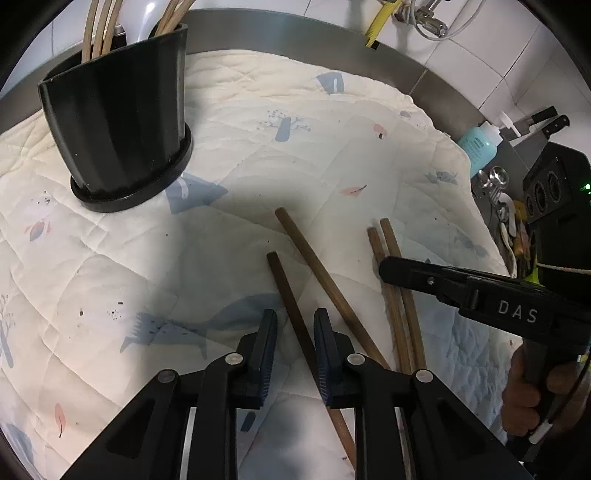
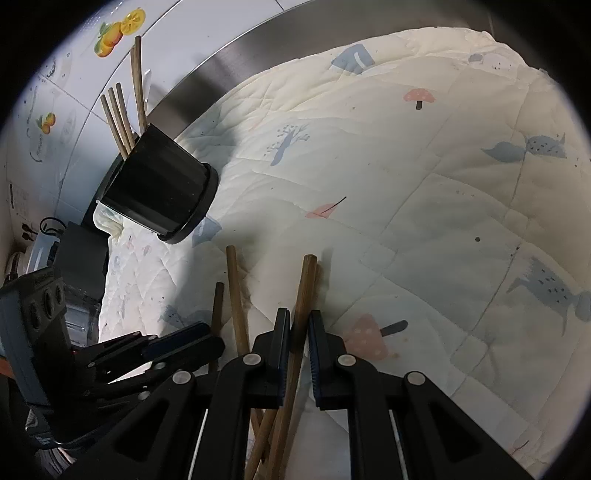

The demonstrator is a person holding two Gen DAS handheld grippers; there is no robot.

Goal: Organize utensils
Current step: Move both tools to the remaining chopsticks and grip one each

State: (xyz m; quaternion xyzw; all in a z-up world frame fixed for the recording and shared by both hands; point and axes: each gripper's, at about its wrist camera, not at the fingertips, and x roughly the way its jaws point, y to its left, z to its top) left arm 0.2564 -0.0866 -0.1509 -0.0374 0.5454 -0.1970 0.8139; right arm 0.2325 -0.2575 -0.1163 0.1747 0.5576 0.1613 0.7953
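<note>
A black utensil holder (image 1: 118, 129) (image 2: 162, 188) stands on the quilted cloth with several chopsticks upright in it. My left gripper (image 1: 295, 323) hangs low over the cloth. A dark chopstick (image 1: 282, 280) runs between its pads, with a gap on each side. A lighter chopstick (image 1: 314, 266) lies just right of it. My right gripper (image 2: 299, 325) is shut on a brown chopstick (image 2: 304, 288), and a second one lies close against that. In the left wrist view the right gripper (image 1: 386, 269) sits over that pair (image 1: 376, 243). The left gripper (image 2: 207, 341) shows at the lower left of the right wrist view.
A cream quilted cloth (image 1: 332, 147) covers the steel counter (image 1: 295, 33), which meets a tiled wall. At the right edge stand a blue bottle (image 1: 478, 147), knives (image 1: 550, 122), a black appliance (image 1: 554, 192) and loose spoons (image 1: 496, 181). A hand (image 1: 524, 398) holds the right gripper's handle.
</note>
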